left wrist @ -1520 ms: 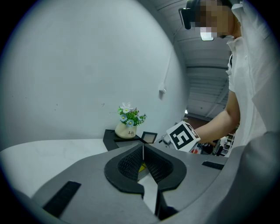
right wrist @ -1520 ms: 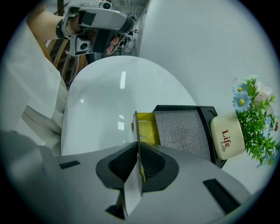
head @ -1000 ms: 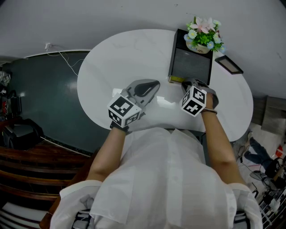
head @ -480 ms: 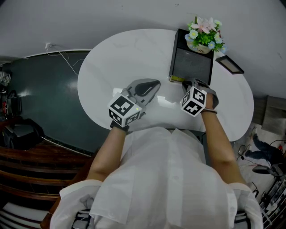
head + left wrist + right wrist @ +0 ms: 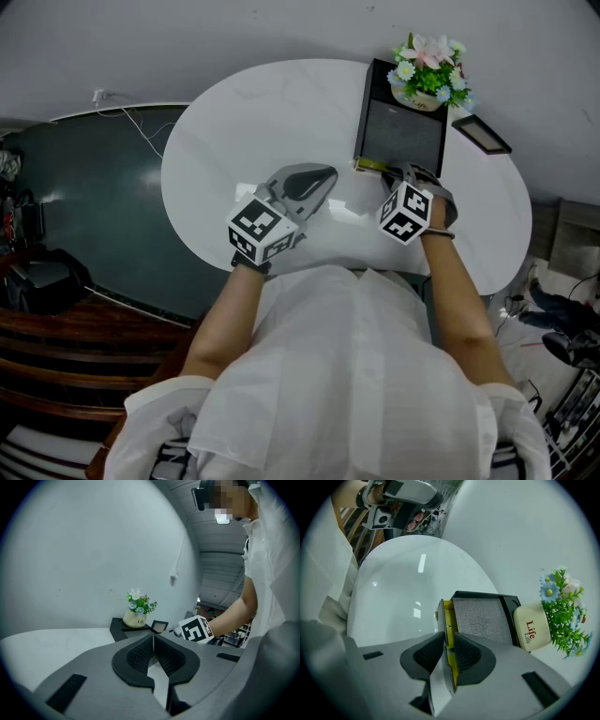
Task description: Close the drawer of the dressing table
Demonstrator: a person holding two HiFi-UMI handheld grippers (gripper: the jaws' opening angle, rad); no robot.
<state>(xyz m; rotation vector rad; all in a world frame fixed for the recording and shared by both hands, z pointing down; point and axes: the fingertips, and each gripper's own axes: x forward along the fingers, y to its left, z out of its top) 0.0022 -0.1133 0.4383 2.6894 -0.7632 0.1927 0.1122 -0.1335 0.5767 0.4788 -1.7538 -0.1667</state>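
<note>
left gripper (image 5: pixel 153 641): hovering low over the white table (image 5: pixel 253 112), in front of the person's body and well apart from the black box (image 5: pixel 403 133); pointing almost level towards the wall; jaws lying together along their whole inner edge, gripping nothing.

right gripper (image 5: pixel 449 634): tilting steeply down at the near end of the black box; jaws having just been opening, now standing slightly apart and straddling the drawer front (image 5: pixel 440 616), with the thin panel running between the pads and a sliver of yellow showing beside the right pad; pads not seeming to be pressing on the panel.

drawer (image 5: pixel 448 613): sticking out a little from the end of the black box nearest the person, showing a strip of yellow lining between the drawer front and the box; not yet pushed home.

black box: lying flat on the white table near its far right side, showing a grey fabric top.

flower pot (image 5: pixel 532 627): sitting on the far end of the black box, carrying white and blue flowers (image 5: pixel 562 606).

picture frame (image 5: pixel 480 136): resting just beside the black box, to its right in the head view.
</note>
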